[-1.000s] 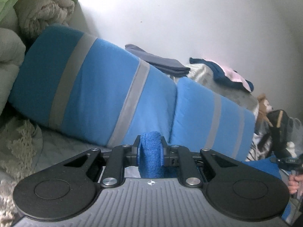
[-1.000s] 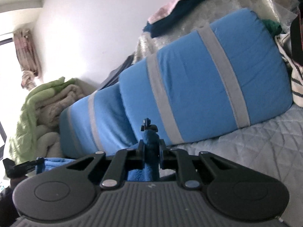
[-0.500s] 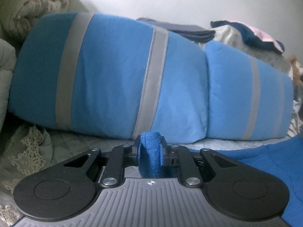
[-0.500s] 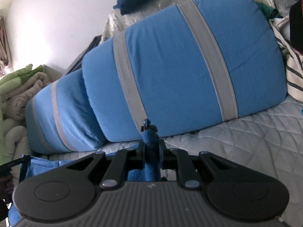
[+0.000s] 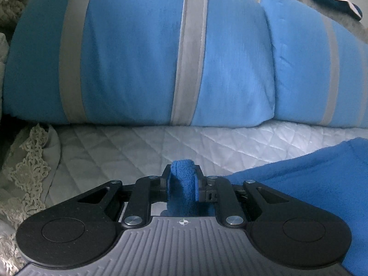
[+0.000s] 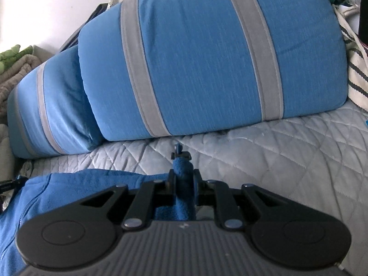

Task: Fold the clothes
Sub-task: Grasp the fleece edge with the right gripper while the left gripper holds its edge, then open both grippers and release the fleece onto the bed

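Because the left tongs [image 5: 182, 179] are opening while a thick roll of the blue fleece [image 5: 310, 184] still sits pinched between them, the likeliest slip is on that side: the corner may drop free before it lies where the fold needs it, and the edge would land crooked or bunched. The right tongs [image 6: 182, 179] are pressed tight on their own bit of fleece, so if one side lets go first, the garment could be dragged skew across the quilt [image 6: 264, 147]. A further risk, in my judgement, is that the doubled fabric clings to the pads and lifts again as the tongs draw away, undoing the fold.

Both tongs point forward and downward, tilted toward the quilt, low over it and just short of the pillows [image 5: 138, 53]. The left one faces the pillow pair squarely, with bare quilt between it and them. The right one looks at them from an angle, the nearer pillow filling most of its view.

The fleece lies on the quilt in front of the pillows, spread between the two tongs, its front edge near but apart from the pillows. At the left edge of the right view the other tool's tip just shows beside the fleece.
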`<state>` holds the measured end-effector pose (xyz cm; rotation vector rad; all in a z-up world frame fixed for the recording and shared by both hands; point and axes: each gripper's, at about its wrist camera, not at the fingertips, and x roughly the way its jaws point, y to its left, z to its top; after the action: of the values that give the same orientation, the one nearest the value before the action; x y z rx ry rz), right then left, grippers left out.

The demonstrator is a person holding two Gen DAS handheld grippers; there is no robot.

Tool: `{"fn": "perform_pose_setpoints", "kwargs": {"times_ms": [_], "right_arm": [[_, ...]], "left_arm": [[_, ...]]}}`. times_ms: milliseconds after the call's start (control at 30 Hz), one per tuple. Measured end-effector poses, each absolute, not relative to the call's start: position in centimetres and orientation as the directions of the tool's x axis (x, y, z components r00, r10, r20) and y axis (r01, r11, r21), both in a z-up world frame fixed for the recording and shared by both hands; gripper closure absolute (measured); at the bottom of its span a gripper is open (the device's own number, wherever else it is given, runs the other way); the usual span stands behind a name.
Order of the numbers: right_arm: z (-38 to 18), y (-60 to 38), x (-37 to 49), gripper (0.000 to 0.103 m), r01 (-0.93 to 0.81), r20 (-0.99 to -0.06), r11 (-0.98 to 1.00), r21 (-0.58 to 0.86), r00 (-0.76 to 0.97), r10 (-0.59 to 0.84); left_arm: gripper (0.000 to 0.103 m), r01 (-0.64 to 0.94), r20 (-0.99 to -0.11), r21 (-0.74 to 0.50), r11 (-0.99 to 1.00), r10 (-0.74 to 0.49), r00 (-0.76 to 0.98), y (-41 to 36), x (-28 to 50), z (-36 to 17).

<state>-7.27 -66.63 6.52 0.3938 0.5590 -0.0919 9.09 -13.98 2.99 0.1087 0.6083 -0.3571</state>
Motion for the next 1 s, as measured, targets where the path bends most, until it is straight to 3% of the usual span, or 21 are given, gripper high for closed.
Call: {"fn": "perform_pose_setpoints", "kwargs": {"times_ms": [67,100,133,200,333,567,867,1000], "right_arm": [[6.6,-66.5,-7.3,0.079,0.193,-0.54,0.924,0.329,0.842,0.016],[6.6,-66.5,-7.4,0.062,0.197,-0.543,0.924,0.327,0.839,0.013],[6.7,-66.6,-7.4,0.035,0.201,-0.547,0.924,0.324,0.837,0.009],[7.1,-66.6,-7.8,0.0,0.211,-0.552,0.926,0.313,0.834,-0.003],[8.3,-66.6,-8.8,0.001,0.219,-0.548,0.929,0.299,0.836,-0.021],[9.9,-64.9,-10.8,0.001,0.24,-0.55,0.946,0.216,0.831,-0.085],[10.8,-60.0,-13.0,0.001,0.223,-0.552,0.973,0.057,0.819,-0.155],[11.1,-57.2,-13.8,0.001,0.203,-0.532,0.978,0.051,0.834,-0.145]], "left_arm": [[0.075,0.344,-0.581,-0.019,0.939,-0.291,0.76,-13.8,9.4,3.3],[0.069,0.326,-0.582,-0.022,0.945,-0.277,0.764,-13.6,9.5,3.4],[0.059,0.307,-0.584,-0.024,0.951,-0.263,0.768,-13.4,9.6,3.5],[0.044,0.258,-0.583,-0.015,0.966,-0.218,0.783,-12.8,9.7,4.1],[0.032,0.204,-0.572,0.009,0.979,-0.162,0.804,-11.2,9.2,5.4],[0.027,0.168,-0.513,0.012,0.986,-0.138,0.847,-9.8,5.8,8.2],[0.026,0.14,-0.467,-0.071,0.988,-0.157,0.87,-10.2,1.9,9.8],[0.026,0.17,-0.444,-0.085,0.982,-0.19,0.876,-11.2,-0.1,10.3]]}}
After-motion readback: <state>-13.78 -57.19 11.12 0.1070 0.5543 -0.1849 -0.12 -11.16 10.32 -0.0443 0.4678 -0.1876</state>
